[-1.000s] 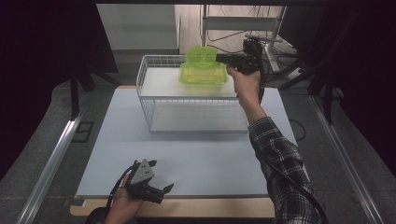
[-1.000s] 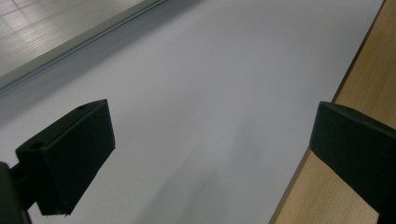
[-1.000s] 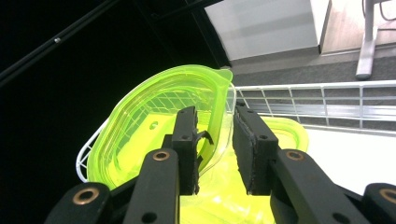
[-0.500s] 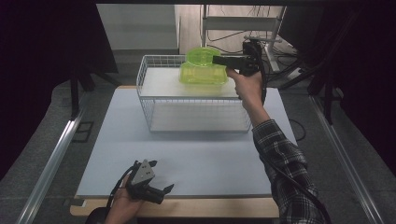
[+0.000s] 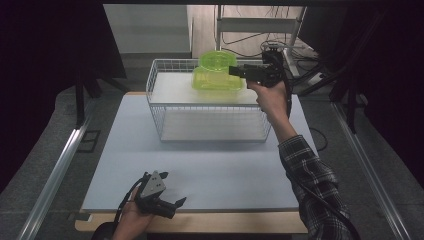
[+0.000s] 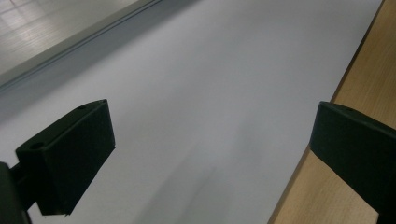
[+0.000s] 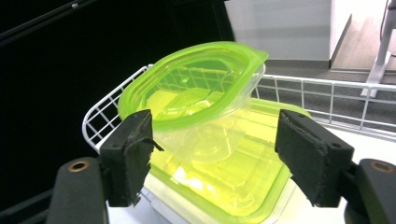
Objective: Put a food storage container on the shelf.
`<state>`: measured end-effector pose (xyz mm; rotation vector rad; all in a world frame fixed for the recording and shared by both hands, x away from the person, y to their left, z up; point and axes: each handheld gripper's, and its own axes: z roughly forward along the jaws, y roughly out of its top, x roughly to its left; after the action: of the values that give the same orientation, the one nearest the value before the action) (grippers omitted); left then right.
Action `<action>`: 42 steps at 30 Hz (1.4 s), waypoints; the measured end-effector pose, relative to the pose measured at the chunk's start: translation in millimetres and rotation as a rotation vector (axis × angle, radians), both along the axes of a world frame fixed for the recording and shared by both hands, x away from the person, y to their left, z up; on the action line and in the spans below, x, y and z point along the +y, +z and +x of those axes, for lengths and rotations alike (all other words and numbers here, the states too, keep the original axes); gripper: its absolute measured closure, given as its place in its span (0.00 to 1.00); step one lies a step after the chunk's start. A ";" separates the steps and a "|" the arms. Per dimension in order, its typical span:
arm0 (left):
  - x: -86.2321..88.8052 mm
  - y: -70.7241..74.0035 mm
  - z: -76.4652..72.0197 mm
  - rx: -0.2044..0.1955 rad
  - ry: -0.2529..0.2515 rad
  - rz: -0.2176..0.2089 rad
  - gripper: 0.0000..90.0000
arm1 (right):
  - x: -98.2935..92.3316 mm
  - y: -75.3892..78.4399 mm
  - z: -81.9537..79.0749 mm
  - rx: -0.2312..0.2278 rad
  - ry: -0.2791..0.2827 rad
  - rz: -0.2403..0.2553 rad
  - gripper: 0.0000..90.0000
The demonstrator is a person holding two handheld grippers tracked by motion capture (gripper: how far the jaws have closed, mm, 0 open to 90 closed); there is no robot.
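Observation:
A small clear tub with a lime-green lid (image 5: pixel 218 61) (image 7: pixel 196 88) lies tilted on a larger green-lidded box (image 5: pixel 217 84) (image 7: pixel 233 172). Both sit on the upper shelf of a white wire basket (image 5: pixel 165 67) (image 7: pixel 327 84). My right gripper (image 5: pixel 234 71) (image 7: pixel 215 154) is held level at the tub's right side. Its jaws have just been opening and now stand apart, with the tub's near side between them but not pressed. My left gripper (image 5: pixel 171 189) (image 6: pixel 210 149) rests open at the table's front edge with nothing between its fingers.
The basket stands at the back of a white mat (image 5: pixel 225 165) (image 6: pixel 187 93) that lies on a wooden tabletop (image 5: pixel 225 222) (image 6: pixel 364 84). Metal rails (image 5: pixel 55 170) run along the left side. Cables and shelving (image 5: pixel 260 20) lie behind the table.
My right gripper's jaws have spread apart off the small tub, which now lies tilted on the larger box. The left gripper has stayed in place.

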<state>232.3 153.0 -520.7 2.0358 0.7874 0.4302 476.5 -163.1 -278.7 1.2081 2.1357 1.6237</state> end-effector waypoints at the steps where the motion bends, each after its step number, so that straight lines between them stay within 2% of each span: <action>1: 0.4 -0.1 0.6 0.020 -0.005 -0.010 0.00 | -0.6 -0.5 -1.5 -0.006 0.006 -0.009 0.30; 3: 0.4 -0.4 1.2 0.038 -0.011 -0.018 0.00 | -1.5 -2.0 -5.0 -0.015 0.014 -0.029 0.29; 12: 2.2 0.5 0.8 0.008 -0.008 -0.036 0.00 | -13.0 -13.8 -21.5 -0.039 0.048 -0.043 0.27; 15: 3.4 0.2 1.4 0.017 -0.017 -0.063 0.00 | -15.8 -18.6 -28.4 -0.053 0.061 -0.068 0.25; 17: 3.3 -1.0 2.1 0.032 -0.025 -0.068 0.00 | -17.1 -22.9 -34.0 -0.065 0.072 -0.086 0.24; 21: 3.0 -1.5 2.0 0.027 -0.041 -0.081 0.00 | -17.5 -32.0 -45.0 -0.079 0.103 -0.121 0.21; 23: 3.8 -1.8 2.8 0.041 -0.040 -0.094 0.00 | -17.1 -38.2 -52.6 -0.087 0.120 -0.146 0.19; 27: 3.3 -2.2 2.4 0.014 -0.039 -0.057 0.00 | -18.0 -49.7 -65.3 -0.112 0.148 -0.187 0.17; 31: 1.2 -2.8 2.0 0.008 -0.046 -0.038 0.00 | -20.5 -60.4 -77.3 -0.124 0.168 -0.196 0.15; 42: 0.0 -3.0 1.6 0.011 -0.051 -0.037 0.00 | -32.0 -102.6 -105.8 -0.099 0.215 -0.208 0.10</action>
<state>233.9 153.0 -523.8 2.0209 0.7425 0.3733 370.7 -195.1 -381.3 0.8454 2.3677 1.4588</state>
